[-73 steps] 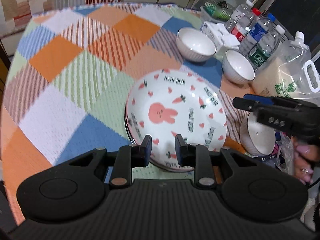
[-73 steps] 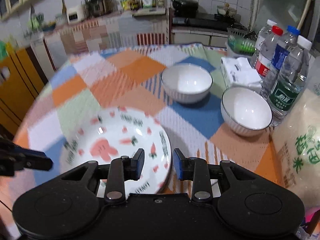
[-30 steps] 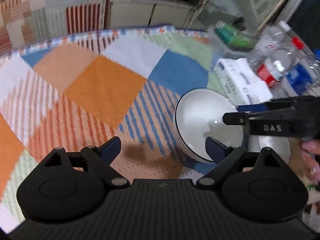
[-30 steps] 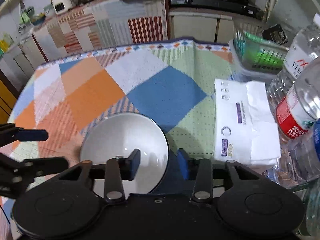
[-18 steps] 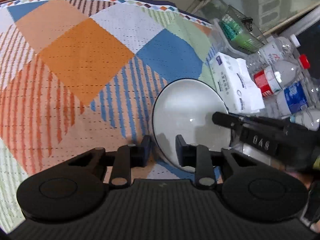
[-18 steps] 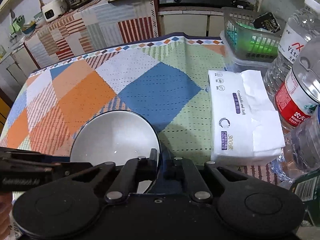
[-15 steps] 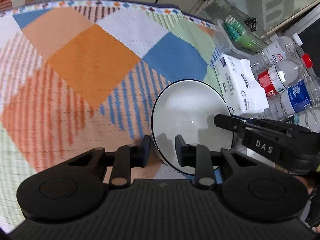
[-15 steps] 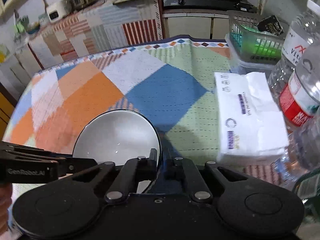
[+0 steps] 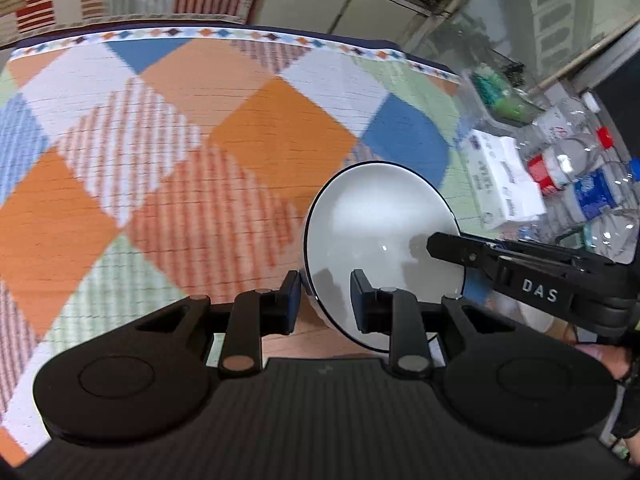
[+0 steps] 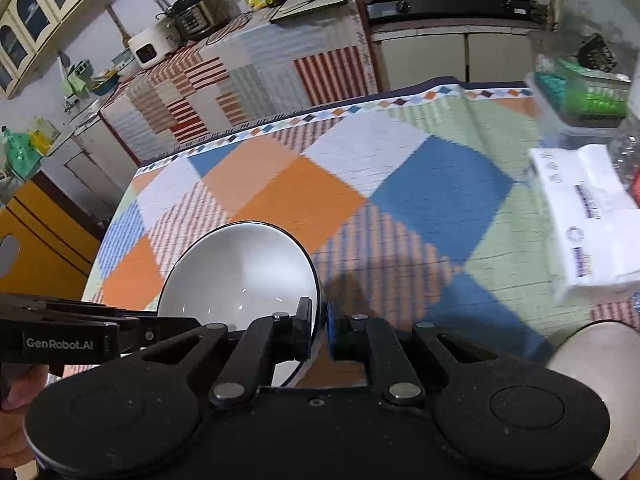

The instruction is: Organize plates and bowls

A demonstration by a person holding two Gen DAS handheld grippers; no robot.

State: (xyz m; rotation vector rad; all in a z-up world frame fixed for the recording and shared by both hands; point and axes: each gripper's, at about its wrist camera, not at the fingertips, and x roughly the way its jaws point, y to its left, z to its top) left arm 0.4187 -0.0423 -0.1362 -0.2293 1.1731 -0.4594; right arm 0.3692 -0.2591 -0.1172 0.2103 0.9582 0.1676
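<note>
The bowl, white inside with a thin dark rim, is held between the two tongs above the checked cloth that covers the desk, toward the desk's right side. It is round, so it has no long axis to speak of; its mouth faces up and is tipped a little toward both cameras, so most of the inside shows.

The left tongs pinch the near-left part of the rim: one pad sits outside the wall, the other inside the bowl. The right tongs are pressed almost together on the right part of the rim, with the thin wall between the pads. In the left view the right tongs come in from the right as a black bar across the bowl's inside.

The bowl's near edge is hidden behind the black bodies of both tools, so its foot and underside cannot be made out. A second pale bowl shows only as a cut-off arc near the desk's right edge, behind the right tool. A white tissue pack lies toward the right edge, and plastic bottles stand beyond it, blurred. A green basket sits at the far right corner, also smeared. Fingers behind the right tool are partly cut off.
</note>
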